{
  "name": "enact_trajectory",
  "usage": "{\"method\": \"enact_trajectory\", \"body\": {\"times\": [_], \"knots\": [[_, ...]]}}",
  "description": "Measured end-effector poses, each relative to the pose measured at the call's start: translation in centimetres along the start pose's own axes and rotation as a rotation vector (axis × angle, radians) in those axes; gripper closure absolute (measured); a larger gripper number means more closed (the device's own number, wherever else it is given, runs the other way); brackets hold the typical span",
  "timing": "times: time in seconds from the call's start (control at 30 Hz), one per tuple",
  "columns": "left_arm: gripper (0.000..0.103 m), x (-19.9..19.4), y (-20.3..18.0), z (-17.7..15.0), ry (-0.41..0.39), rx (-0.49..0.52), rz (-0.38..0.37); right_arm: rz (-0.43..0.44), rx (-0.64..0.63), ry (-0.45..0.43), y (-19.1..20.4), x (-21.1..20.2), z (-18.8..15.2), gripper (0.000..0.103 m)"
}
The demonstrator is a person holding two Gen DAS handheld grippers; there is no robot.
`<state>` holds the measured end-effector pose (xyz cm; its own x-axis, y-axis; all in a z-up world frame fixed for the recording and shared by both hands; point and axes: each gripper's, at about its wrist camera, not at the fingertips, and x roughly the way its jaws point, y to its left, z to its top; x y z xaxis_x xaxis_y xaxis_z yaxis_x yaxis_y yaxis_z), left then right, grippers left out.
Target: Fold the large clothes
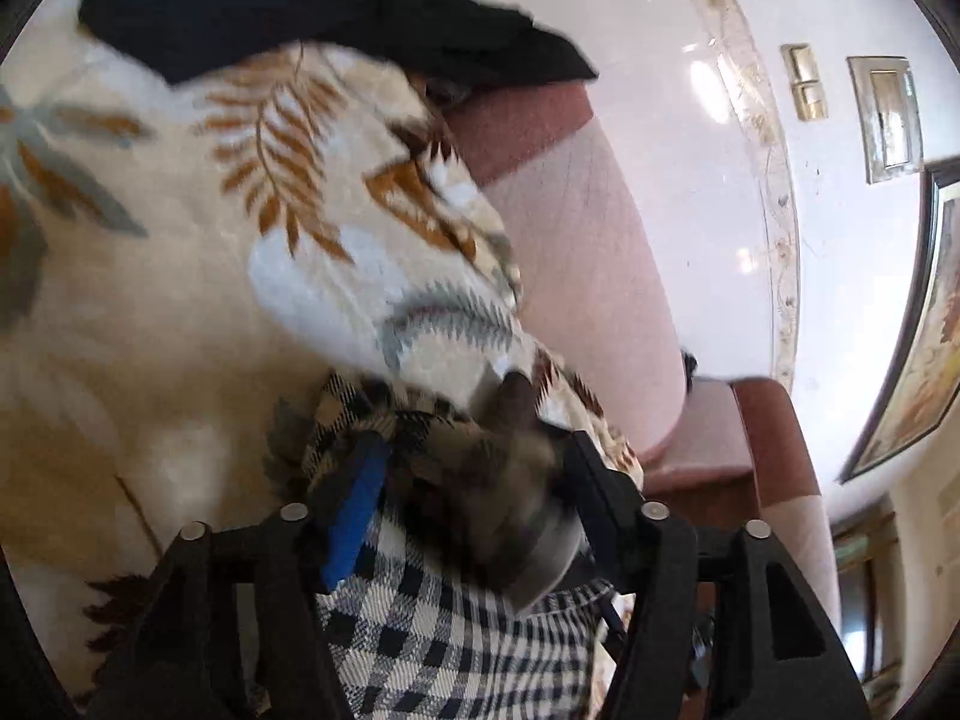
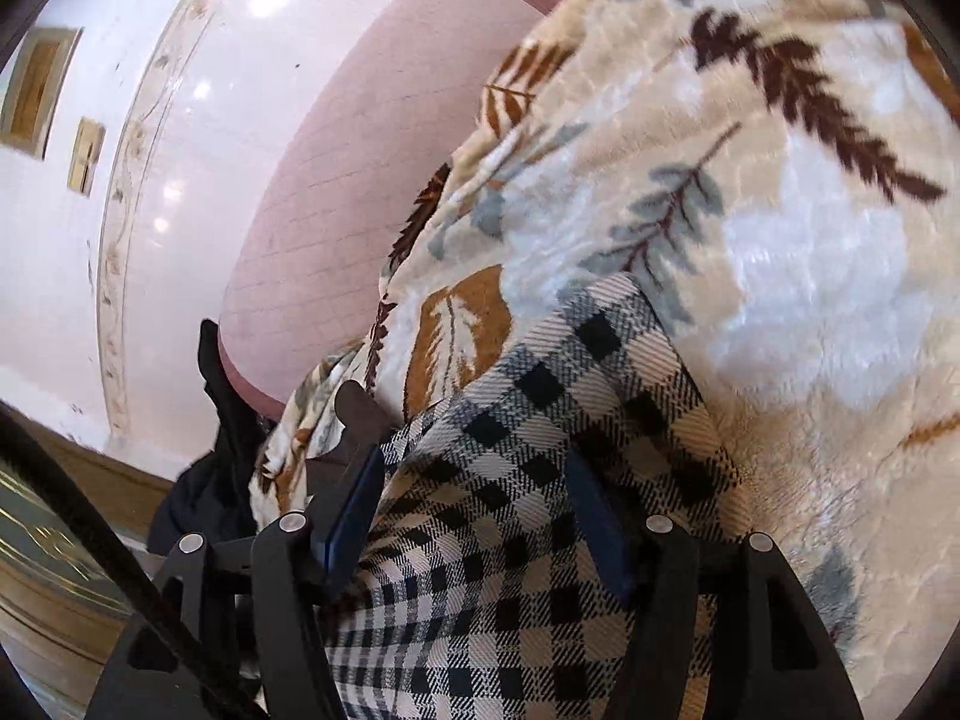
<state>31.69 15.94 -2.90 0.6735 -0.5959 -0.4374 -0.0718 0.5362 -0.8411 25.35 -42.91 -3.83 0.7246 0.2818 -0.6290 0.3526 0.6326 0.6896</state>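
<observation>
A black-and-cream checked garment (image 1: pixel 456 618) is bunched between the fingers of my left gripper (image 1: pixel 468 468), which is shut on it; the cloth is blurred near the tips. The same checked garment (image 2: pixel 516 480) fills the jaws of my right gripper (image 2: pixel 480 480), which is shut on it. Both grippers hold the cloth just above a fluffy cream blanket with leaf prints (image 1: pixel 180 252), which also shows in the right wrist view (image 2: pixel 780 210).
A dark navy garment (image 1: pixel 288 0) lies on the blanket at the top of the left view. A pink sofa arm (image 1: pixel 576 252) (image 2: pixel 360 168) borders the blanket. Glossy white floor tiles (image 1: pixel 690 90) lie beyond. Dark cloth (image 2: pixel 210 468) hangs by the sofa.
</observation>
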Motion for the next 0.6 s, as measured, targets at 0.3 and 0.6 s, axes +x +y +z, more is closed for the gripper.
{"method": "enact_trajectory", "body": {"times": [0.3,0.6], "knots": [[0.027,-1.3,-0.5,0.6,-0.034,0.052,0.099,-0.086,-0.077,-0.041,0.8,-0.6,0.0,0.033],[0.027,-1.0,-0.9,-1.3,0.064,0.198,0.232,-0.168,-0.128,-0.034,0.8,-1.8,-0.1,0.032]]}}
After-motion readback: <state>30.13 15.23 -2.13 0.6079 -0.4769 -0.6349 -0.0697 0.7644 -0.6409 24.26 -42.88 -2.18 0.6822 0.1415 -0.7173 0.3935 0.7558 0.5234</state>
